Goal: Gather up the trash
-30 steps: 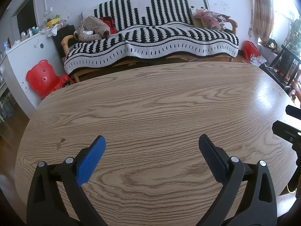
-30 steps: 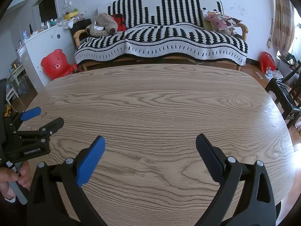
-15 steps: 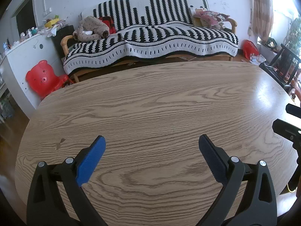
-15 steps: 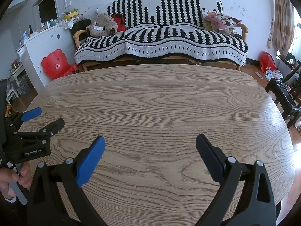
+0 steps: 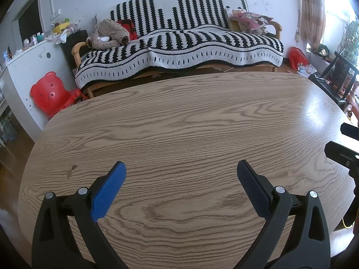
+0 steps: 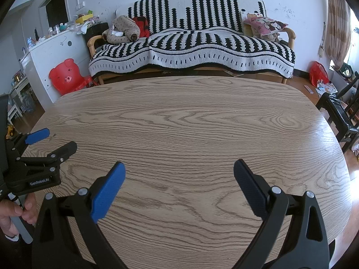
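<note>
My left gripper [image 5: 181,170] is open and empty, held low over the near part of a bare oak-grain table [image 5: 184,121]. My right gripper [image 6: 179,170] is open and empty too, beside it to the right. The left gripper also shows at the left edge of the right wrist view [image 6: 56,141], and the right gripper at the right edge of the left wrist view [image 5: 343,141]. No piece of trash shows on the tabletop in either view. A small dark mark [image 5: 70,171] sits on the wood at the near left.
Beyond the table stands a sofa [image 5: 179,44] under a black-and-white striped blanket. A red bear-face child's chair [image 5: 52,93] and a white cabinet [image 5: 29,67] stand at the left. A black chair [image 6: 338,112] and a red bag [image 6: 318,72] with scattered papers are at the right.
</note>
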A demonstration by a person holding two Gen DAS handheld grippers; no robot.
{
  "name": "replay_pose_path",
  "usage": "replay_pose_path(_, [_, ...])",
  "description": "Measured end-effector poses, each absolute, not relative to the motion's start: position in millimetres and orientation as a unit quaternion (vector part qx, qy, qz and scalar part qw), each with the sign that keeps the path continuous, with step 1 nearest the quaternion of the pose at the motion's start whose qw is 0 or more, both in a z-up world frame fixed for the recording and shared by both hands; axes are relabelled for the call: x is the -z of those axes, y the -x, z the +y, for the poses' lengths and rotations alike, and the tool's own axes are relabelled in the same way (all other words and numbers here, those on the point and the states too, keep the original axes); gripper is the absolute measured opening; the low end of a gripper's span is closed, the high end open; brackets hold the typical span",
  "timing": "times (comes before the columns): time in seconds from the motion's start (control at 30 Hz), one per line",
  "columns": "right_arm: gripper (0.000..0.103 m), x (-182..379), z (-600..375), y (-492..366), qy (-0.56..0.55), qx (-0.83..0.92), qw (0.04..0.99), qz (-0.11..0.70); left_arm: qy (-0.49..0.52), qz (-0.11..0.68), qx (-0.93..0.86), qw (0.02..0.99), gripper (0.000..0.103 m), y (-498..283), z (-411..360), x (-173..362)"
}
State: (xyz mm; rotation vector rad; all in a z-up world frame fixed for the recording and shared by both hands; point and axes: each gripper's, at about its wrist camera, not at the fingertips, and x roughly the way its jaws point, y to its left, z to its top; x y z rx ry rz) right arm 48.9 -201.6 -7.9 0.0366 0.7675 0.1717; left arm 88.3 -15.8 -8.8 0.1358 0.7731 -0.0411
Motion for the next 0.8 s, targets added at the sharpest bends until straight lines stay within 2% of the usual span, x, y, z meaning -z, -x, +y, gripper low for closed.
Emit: replay_pose_path(0.8, [0.094,7.2,-201.3,-48.5,-0.017,-0.084,0.923,0.375,-0.073,0.382,0.018,0.921,0.096,-89.9,-19.1,13.0])
